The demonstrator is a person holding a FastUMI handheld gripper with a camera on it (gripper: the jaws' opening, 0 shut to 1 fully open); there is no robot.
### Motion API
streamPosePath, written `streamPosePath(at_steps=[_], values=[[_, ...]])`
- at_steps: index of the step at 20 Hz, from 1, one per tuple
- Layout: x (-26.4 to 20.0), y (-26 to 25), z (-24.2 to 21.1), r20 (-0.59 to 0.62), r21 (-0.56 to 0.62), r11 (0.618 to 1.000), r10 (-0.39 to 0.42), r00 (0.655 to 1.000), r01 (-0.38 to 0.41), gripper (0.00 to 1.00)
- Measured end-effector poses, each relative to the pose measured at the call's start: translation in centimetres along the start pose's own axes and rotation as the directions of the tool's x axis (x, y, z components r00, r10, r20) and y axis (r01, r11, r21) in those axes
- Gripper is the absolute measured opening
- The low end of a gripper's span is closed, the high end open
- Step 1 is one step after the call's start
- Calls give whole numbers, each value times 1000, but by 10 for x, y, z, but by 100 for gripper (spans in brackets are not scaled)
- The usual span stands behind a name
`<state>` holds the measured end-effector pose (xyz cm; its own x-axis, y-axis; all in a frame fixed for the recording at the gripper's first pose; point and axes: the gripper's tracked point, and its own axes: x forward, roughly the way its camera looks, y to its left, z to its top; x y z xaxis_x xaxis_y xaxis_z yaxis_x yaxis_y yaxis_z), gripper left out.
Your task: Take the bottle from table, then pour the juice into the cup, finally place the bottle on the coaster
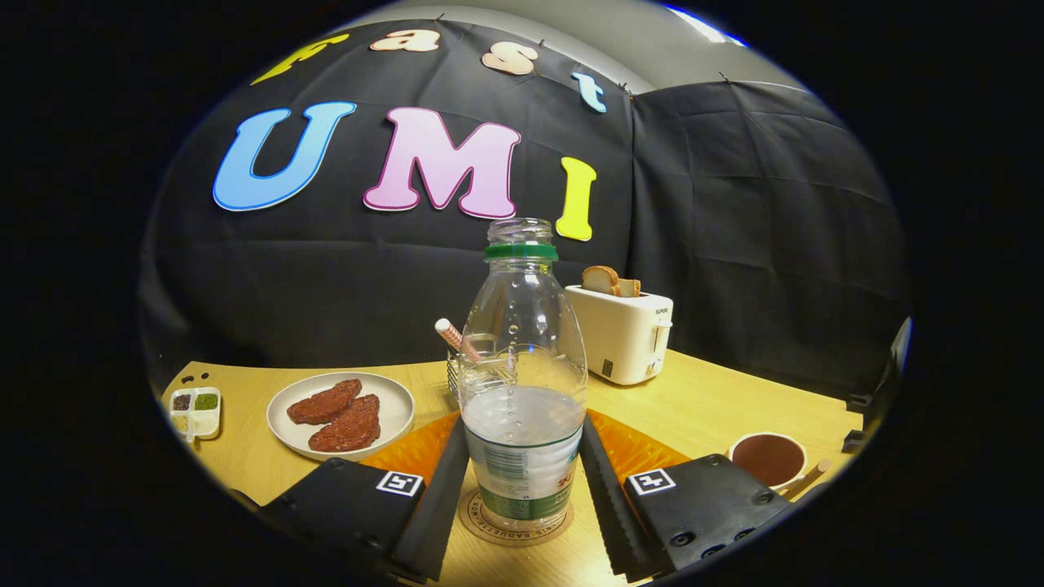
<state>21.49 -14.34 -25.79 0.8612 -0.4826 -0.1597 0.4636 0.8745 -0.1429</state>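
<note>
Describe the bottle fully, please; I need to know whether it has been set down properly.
The bottle is clear plastic, uncapped, with a green neck ring and a green-and-white label. A pale liquid fills its lower part. It stands upright on the round coaster, between the fingers of the gripper, which flank its sides closely; whether they press it is unclear. A cup with a straw stands behind it.

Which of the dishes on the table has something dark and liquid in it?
The small cup beside the gripper, right of the bottle; the plate holds patties, the little tray seasonings.

tool | fingers level, pointing forward | closed on bottle sides
</note>
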Motion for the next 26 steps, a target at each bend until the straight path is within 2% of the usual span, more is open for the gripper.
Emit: streamPosePath(at_steps=[9,12,13,15,20,26], values=[[1,5,-4,-1,10,1000,17,1000,-17,80],[-1,2,-5,-13,8,1000,10,1000,-10,88],[-3,2,-6,-19,9,1000,13,1000,-13,94],[-6,1,-7,-29,18,1000,13,999,-13,97],[-18,-7,-10,-49,42,999,2,999,0,97],[-61,-19,-5,-69,21,999,28,997,-26,97]])
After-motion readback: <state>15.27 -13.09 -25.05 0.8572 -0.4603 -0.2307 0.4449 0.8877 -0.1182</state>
